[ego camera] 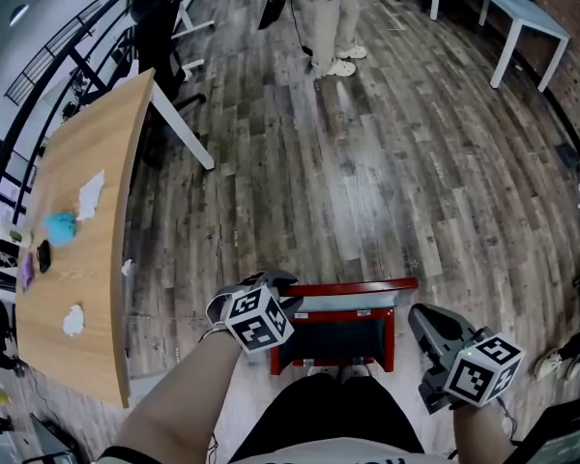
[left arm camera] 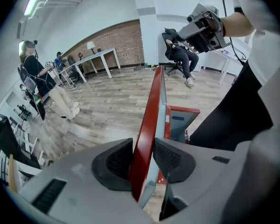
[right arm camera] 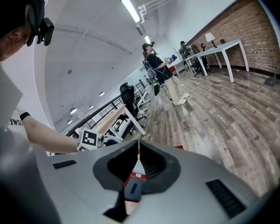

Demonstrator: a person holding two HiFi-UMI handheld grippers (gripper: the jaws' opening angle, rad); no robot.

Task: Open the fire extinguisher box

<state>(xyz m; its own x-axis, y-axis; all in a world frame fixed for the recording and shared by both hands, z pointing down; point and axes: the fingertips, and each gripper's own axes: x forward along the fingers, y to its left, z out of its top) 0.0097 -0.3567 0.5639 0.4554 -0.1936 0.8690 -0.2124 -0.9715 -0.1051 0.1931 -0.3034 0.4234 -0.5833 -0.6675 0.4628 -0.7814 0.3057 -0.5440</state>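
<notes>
The red fire extinguisher box [ego camera: 340,341] stands on the wood floor right in front of me. Its red-framed door [ego camera: 358,286] is swung out from the box. My left gripper [ego camera: 282,296] is shut on the door's left edge. In the left gripper view the red door [left arm camera: 151,111] runs upright between the two pads [left arm camera: 116,164], which press on it from both sides, and the box body [left arm camera: 183,121] lies beyond. My right gripper [ego camera: 418,314] hovers just right of the box, shut and holding nothing. In its own view the right gripper [right arm camera: 139,164] has its pads closed together.
A long wooden table [ego camera: 87,259] with small items runs along the left. A person [ego camera: 329,13] stands farther off on the floor. White desks [ego camera: 503,3] line the far right. An office chair [ego camera: 164,27] sits by the table's far end.
</notes>
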